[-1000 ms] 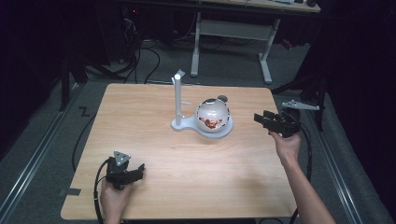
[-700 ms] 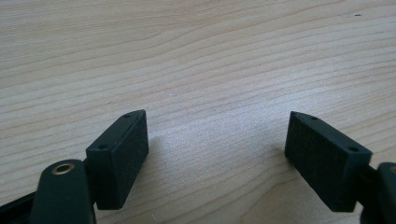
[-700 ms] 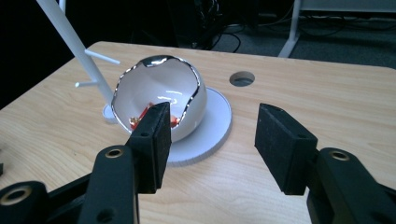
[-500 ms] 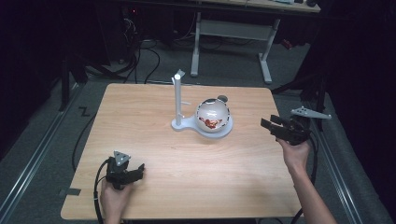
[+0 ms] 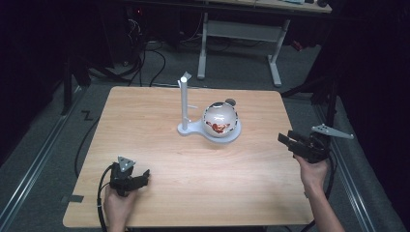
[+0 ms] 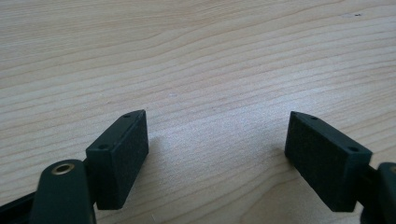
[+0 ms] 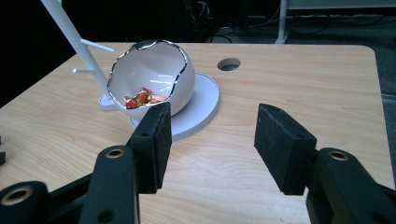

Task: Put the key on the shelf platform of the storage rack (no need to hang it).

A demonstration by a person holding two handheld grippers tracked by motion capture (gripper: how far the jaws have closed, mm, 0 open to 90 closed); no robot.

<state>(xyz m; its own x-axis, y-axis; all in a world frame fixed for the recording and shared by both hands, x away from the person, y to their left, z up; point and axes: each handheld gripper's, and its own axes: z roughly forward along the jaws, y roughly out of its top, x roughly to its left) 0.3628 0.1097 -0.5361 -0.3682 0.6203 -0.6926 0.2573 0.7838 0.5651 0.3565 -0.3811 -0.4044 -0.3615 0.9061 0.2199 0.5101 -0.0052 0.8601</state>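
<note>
High view: one bowl [image 5: 221, 119] on one white stand [image 5: 192, 126], table [image 5: 145, 121] centre. Right gripper [image 5: 290, 141] nearer it, jaws apart, empty; left gripper [image 5: 139, 178] near the front-left edge.
Left gripper view: jaws apart over bare wood.
Right gripper view: bowl ahead, left of the jaws' gap; no long axis.

In the right gripper view, the white stand's post [image 7: 70, 37] is cut off by the top edge.

No readable text, label, brand, number or sign appears anywhere.
</note>
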